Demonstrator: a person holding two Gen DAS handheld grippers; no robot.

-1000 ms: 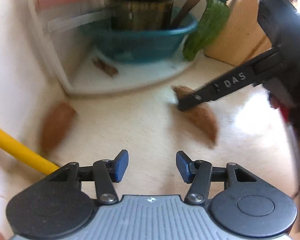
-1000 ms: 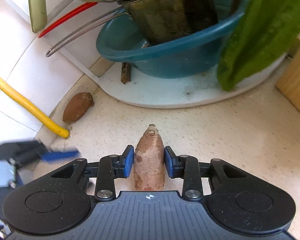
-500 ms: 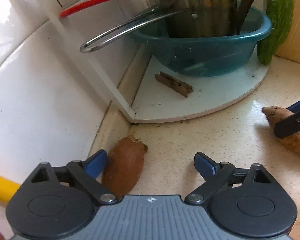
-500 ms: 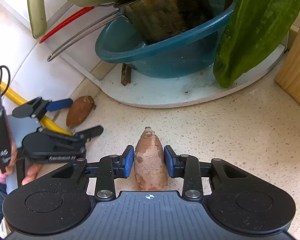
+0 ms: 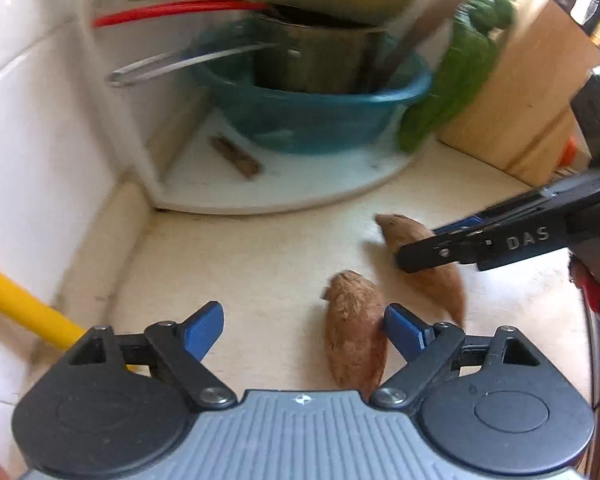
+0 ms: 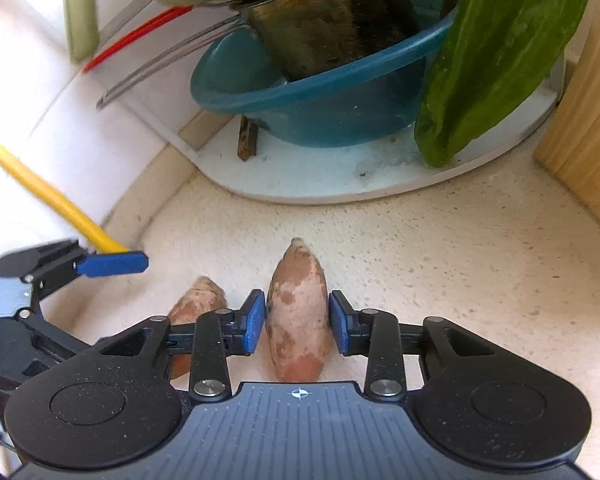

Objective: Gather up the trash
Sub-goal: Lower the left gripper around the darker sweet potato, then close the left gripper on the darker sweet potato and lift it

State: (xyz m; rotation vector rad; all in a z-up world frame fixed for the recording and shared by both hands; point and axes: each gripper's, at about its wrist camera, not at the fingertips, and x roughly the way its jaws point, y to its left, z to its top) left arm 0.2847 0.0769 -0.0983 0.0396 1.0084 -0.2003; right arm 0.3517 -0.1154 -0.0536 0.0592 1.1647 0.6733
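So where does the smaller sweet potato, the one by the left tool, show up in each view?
Left wrist: smaller sweet potato low, right of centre, touching the left tool's right finger.
Right wrist: low left, partly hidden behind the right tool's linkage.
Shared landmark: teal basin.

Two brown tapered sweet potatoes are lying side by side on the speckled counter (image 6: 440, 248), before the teal basin (image 6: 320, 116): the mottled larger one (image 6: 298, 312) and the smaller one (image 5: 354, 336).
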